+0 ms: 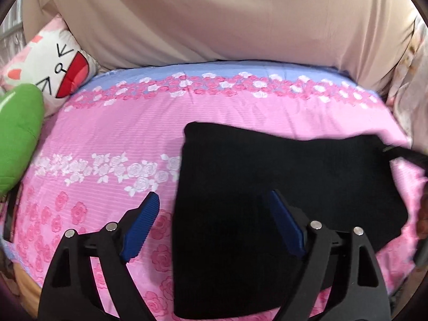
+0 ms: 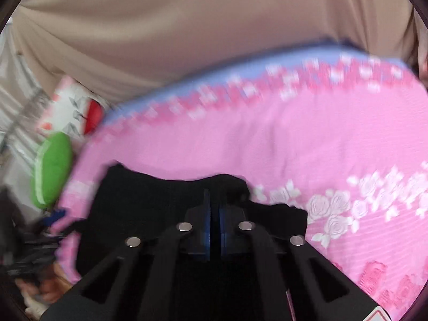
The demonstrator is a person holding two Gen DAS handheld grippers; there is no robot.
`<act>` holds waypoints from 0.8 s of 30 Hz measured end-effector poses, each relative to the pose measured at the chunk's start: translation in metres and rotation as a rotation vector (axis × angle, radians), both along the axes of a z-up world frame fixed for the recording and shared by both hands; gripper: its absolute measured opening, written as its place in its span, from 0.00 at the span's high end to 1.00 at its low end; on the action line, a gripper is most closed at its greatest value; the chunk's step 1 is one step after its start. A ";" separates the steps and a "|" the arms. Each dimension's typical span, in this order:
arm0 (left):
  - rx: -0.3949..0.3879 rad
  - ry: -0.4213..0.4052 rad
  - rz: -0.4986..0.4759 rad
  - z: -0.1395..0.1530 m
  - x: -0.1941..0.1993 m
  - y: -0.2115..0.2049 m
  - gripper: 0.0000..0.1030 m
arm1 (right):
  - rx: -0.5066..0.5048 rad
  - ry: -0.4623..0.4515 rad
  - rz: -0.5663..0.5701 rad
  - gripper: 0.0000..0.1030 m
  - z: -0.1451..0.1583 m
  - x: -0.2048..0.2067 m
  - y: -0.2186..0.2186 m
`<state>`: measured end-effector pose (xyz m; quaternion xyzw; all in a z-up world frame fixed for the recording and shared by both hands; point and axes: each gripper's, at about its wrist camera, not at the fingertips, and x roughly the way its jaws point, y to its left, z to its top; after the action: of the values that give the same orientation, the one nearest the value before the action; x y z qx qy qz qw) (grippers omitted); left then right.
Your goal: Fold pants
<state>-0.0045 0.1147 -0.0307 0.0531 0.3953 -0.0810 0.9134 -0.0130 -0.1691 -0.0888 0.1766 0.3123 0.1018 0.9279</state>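
Note:
The black pants (image 1: 281, 187) lie folded into a rough rectangle on the pink floral bedsheet (image 1: 120, 133). My left gripper (image 1: 214, 203) is open above the pants' left edge, its blue pads (image 1: 144, 222) spread wide, one over the sheet and one over the black cloth. In the right wrist view the pants (image 2: 149, 208) lie under my right gripper (image 2: 214, 203), whose jaws are nearly closed with a fold of black cloth bunched at the tips. That view is motion-blurred.
A white cat-face pillow (image 1: 56, 67) and a green plush (image 1: 18, 133) sit at the bed's left side. A beige curtain (image 1: 214, 13) hangs behind the bed. The sheet's blue far edge (image 1: 214, 71) borders the curtain.

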 end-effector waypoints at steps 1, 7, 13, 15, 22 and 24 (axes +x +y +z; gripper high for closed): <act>0.010 0.001 0.004 -0.003 -0.001 -0.002 0.20 | 0.013 -0.034 -0.013 0.96 0.008 -0.012 -0.003; 0.052 0.038 0.025 -0.026 0.008 -0.009 0.18 | -0.002 0.112 -0.086 0.81 -0.033 -0.017 -0.020; 0.041 0.036 0.023 -0.021 0.004 -0.005 0.15 | 0.115 0.054 -0.009 0.53 -0.025 -0.089 -0.021; 0.038 0.033 0.024 -0.020 0.003 -0.006 0.15 | 0.084 0.092 -0.004 0.53 -0.036 -0.098 -0.012; 0.068 0.031 0.008 -0.015 -0.006 -0.021 0.15 | 0.043 0.037 0.035 0.85 -0.030 -0.106 0.008; 0.069 0.033 0.002 -0.016 -0.009 -0.022 0.14 | 0.010 0.034 0.028 0.85 -0.028 -0.110 0.005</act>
<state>-0.0136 0.0923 -0.0463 0.0829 0.4131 -0.0671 0.9044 -0.1233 -0.1644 -0.1165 0.1787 0.3301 0.1133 0.9199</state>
